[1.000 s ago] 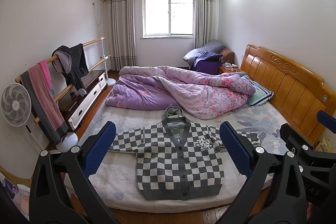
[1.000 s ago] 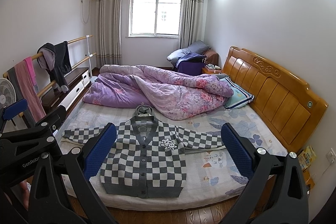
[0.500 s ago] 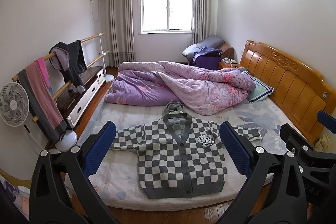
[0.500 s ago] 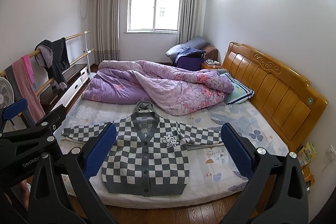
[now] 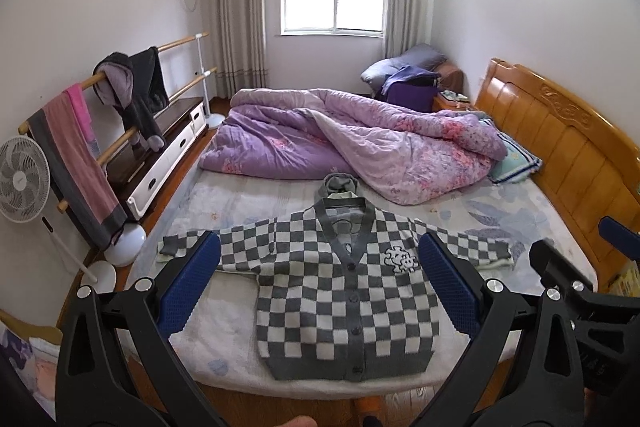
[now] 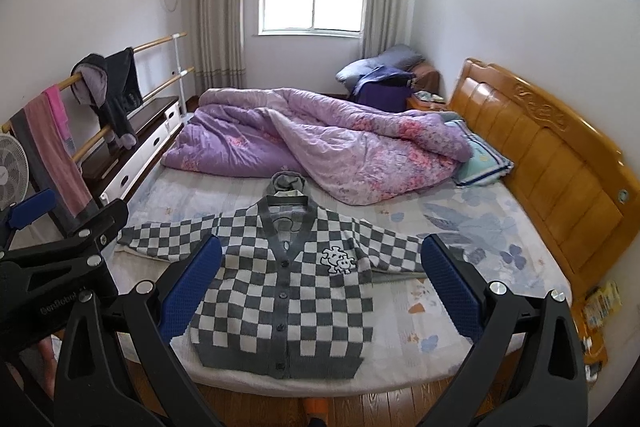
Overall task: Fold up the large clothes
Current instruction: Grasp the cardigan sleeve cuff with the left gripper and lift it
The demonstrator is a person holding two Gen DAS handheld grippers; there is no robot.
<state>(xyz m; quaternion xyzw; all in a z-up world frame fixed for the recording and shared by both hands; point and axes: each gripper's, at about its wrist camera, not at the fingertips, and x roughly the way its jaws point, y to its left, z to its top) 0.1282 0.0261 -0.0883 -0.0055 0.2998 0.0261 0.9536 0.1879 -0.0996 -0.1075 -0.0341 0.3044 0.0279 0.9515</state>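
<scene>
The left gripper [image 5: 319,281] and the right gripper [image 6: 321,283] both hung in the air with their blue-padded fingers [image 5: 188,287] spread wide apart, holding and touching nothing. The grey-and-white checked knit cardigan [image 5: 344,303] lay flat and buttoned on the pale floral-sheeted bed [image 5: 240,311], sleeves out to both sides, its hem close to the near mattress edge with bare sheet on either flank. Behind its collar sat a small grey bundle of cloth [image 5: 340,183], then a heaped purple floral quilt [image 5: 352,143] filled the far half, with the orange wooden headboard [image 5: 560,143] along the right.
</scene>
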